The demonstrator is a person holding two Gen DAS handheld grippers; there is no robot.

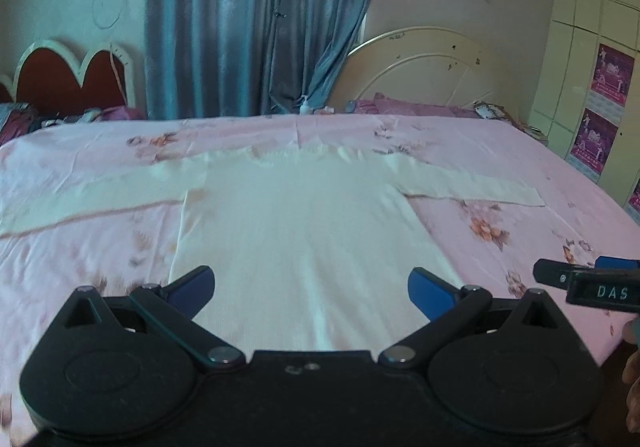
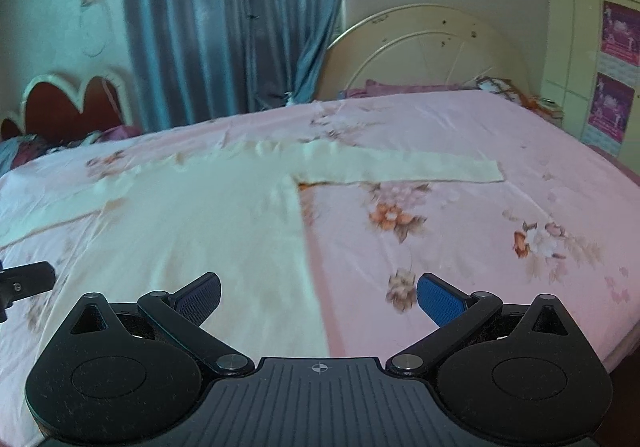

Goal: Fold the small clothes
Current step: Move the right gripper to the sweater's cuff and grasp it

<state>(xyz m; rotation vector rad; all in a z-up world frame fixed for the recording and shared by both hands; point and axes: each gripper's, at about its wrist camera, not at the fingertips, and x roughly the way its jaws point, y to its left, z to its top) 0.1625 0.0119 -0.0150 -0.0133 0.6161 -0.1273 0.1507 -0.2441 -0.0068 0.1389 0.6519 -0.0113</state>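
Observation:
A white long-sleeved sweater (image 1: 296, 223) lies flat on the pink floral bedsheet (image 1: 520, 175), both sleeves spread out sideways, collar at the far side. My left gripper (image 1: 311, 293) is open and empty, hovering above the sweater's hem. My right gripper (image 2: 318, 297) is open and empty above the sweater's (image 2: 208, 223) right hem edge, with the right sleeve (image 2: 420, 169) stretched out beyond it. The right gripper also shows at the right edge of the left wrist view (image 1: 592, 279).
The bed's cream headboard (image 1: 432, 67) and purple pillows (image 1: 404, 105) are at the far right. Blue curtains (image 1: 248, 19) hang behind. A red heart-shaped headboard (image 1: 64, 77) stands far left. A wardrobe with posters (image 1: 600, 87) is on the right. The bed's near edge drops off at the right (image 2: 624, 347).

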